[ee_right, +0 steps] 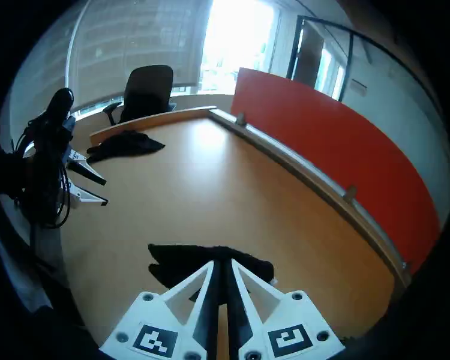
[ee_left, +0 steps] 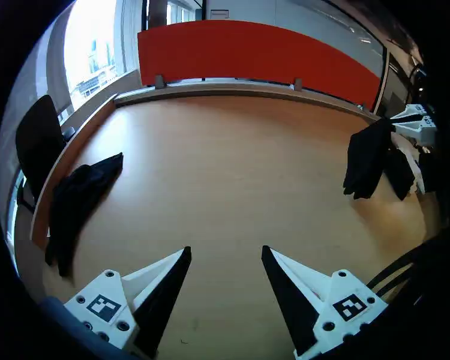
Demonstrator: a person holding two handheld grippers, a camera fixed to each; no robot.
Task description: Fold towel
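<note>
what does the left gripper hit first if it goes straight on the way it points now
The left gripper would probably meet the bare tabletop first; the dark towel lies off to its left. Depth is unclear.

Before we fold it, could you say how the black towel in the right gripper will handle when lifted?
Probably floppy: the black towel hangs limp from the right gripper. Likely light, since a narrow pinch holds it up.

The left gripper view looked from above the near edge of the table (ee_left: 225, 180), tilted down, toward the red partition (ee_left: 255, 51). The right gripper view sat low, close over the towel (ee_right: 177, 258), facing the chair (ee_right: 147, 90). Both shared the same table, partition and chair.
</note>
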